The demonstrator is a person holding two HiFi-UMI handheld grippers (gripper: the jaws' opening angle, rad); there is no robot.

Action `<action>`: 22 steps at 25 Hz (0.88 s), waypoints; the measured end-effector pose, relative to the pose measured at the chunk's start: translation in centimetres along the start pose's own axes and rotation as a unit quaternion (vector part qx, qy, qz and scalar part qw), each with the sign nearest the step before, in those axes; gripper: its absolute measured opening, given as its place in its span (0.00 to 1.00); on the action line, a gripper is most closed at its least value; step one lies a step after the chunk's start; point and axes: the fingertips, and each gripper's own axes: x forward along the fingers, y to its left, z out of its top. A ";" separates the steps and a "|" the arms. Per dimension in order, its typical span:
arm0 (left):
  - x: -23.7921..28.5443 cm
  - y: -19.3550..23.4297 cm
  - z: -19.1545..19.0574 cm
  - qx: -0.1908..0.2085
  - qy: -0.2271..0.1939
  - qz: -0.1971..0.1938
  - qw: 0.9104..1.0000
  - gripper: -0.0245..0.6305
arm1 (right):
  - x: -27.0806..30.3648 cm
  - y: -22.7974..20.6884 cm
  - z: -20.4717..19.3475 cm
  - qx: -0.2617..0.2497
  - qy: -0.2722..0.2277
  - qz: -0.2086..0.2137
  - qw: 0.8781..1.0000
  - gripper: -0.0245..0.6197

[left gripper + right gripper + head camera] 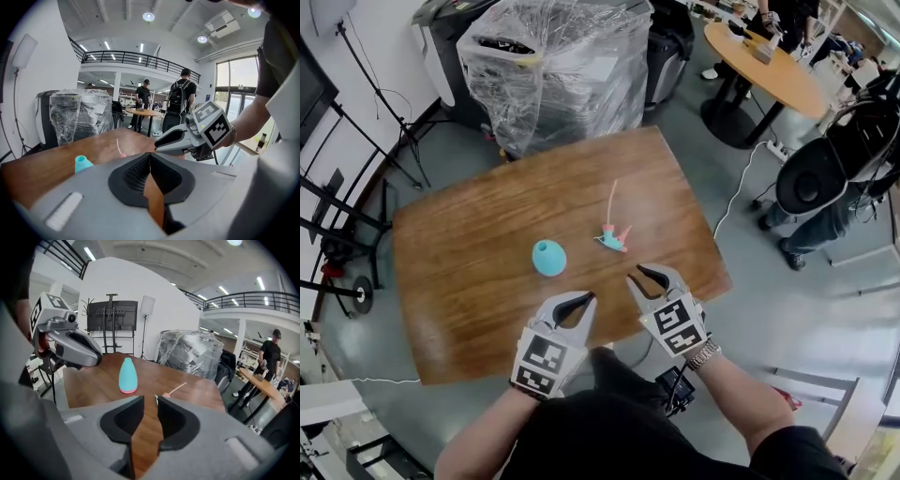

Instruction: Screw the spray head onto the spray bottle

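Observation:
A teal spray bottle (548, 258) stands upright on the wooden table (469, 272). The spray head (614, 240), teal and pink with a long pale tube, lies on its side to the bottle's right. My left gripper (587, 300) hovers at the table's near edge below the bottle, jaws shut and holding nothing. My right gripper (639, 273) sits just below the spray head, its jaws a little apart with nothing between them. The right gripper view shows the bottle (127, 376) ahead on the left and the spray head (165, 394) just beyond the jaw tips (150, 401).
A plastic-wrapped machine (553, 66) stands behind the table. A round table (769, 66) with people by it is at the back right, and a seated person (825, 187) is on the right. Black stands (356, 187) line the left wall.

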 end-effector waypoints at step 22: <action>4.2 1.6 -1.8 -0.036 0.071 0.038 0.996 0.07 | 11.4 -3.2 -7.2 -0.131 0.096 0.115 0.980 0.17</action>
